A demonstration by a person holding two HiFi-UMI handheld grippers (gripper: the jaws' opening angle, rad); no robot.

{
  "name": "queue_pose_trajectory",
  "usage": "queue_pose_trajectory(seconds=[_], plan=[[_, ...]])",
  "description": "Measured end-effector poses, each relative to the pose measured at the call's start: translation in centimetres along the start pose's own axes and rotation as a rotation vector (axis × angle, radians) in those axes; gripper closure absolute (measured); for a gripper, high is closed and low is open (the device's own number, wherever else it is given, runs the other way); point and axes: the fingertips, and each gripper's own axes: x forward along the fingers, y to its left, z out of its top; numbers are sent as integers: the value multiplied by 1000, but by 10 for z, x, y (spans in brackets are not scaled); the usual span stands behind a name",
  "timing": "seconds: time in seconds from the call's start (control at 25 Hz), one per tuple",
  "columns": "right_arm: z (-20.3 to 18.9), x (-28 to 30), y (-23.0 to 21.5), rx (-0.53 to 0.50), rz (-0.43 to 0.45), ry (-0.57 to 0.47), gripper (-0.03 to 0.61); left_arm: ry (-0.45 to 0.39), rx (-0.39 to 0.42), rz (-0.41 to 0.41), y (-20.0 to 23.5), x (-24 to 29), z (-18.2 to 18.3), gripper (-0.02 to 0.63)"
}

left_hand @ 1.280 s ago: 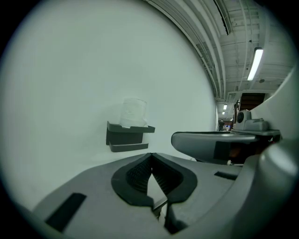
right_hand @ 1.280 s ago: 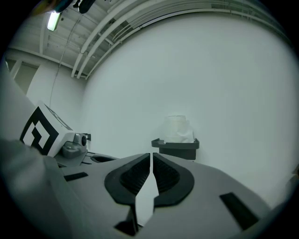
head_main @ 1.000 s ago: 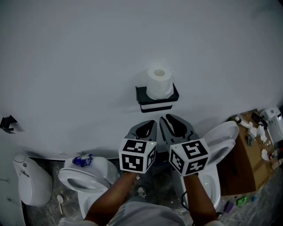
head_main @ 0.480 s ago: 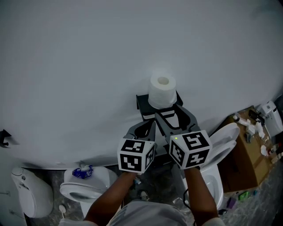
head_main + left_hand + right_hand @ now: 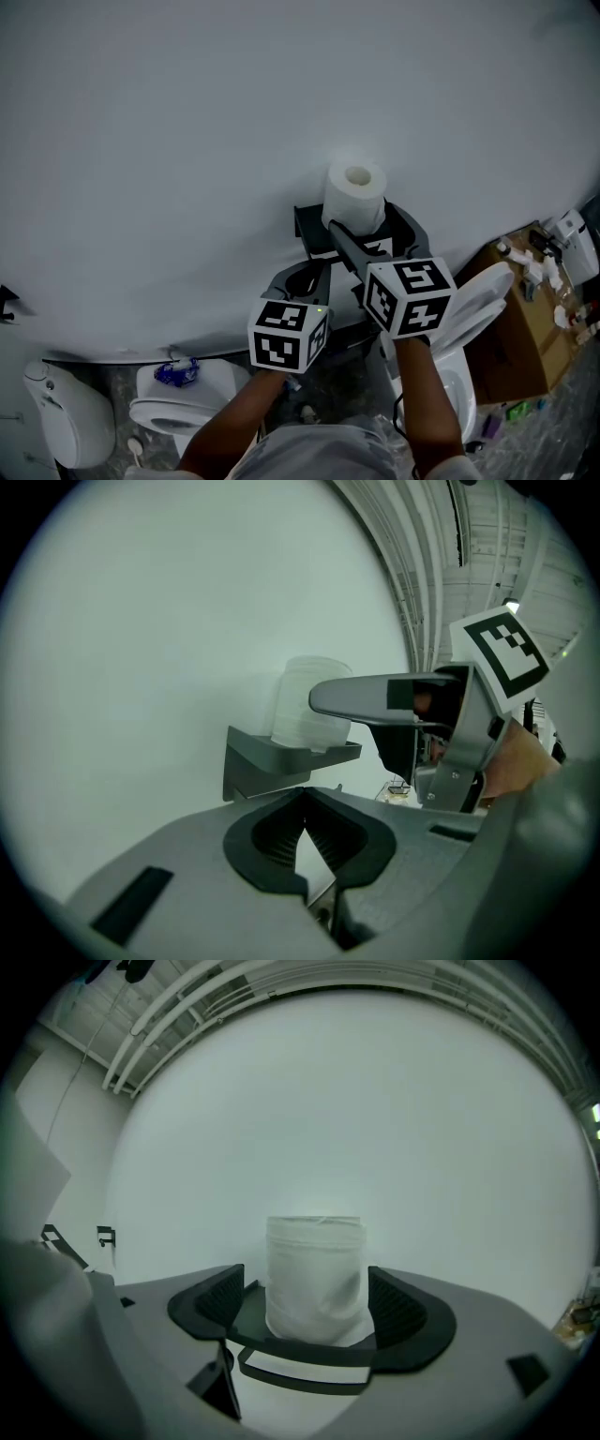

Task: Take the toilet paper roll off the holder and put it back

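Note:
A white toilet paper roll (image 5: 354, 198) stands upright on a black wall-mounted holder (image 5: 308, 223). My right gripper (image 5: 371, 228) reaches up to it, and its jaws are opening, one on each side of the roll. In the right gripper view the roll (image 5: 314, 1279) sits between the two pads with a gap on both sides, above the holder's tray (image 5: 298, 1346). My left gripper (image 5: 303, 278) hangs lower and to the left, shut and empty. The left gripper view shows the roll (image 5: 309, 705), the holder (image 5: 272, 761) and one finger (image 5: 361, 696) of the right gripper beside the roll.
A plain white wall (image 5: 187, 122) fills most of the scene. Below stand a toilet (image 5: 178, 408) at the left, another (image 5: 469, 328) with its lid up at the right, and a white fixture (image 5: 56, 412) at the far left. A cardboard box (image 5: 525, 328) with small items sits at the right.
My right gripper has moved forward and up to the roll, and its jaws have gone from shut to wide apart around it. The left gripper has stayed low and shut.

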Motion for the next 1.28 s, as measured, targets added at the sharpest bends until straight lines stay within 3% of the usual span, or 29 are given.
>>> queue_pose_trajectory(seconds=[0.52, 1.28], plan=[[5, 31, -10, -36, -53, 28, 178, 10, -5, -5, 13, 8, -3, 609], [27, 20, -6, -32, -13, -23, 193, -8, -13, -4, 14, 3, 2, 609]])
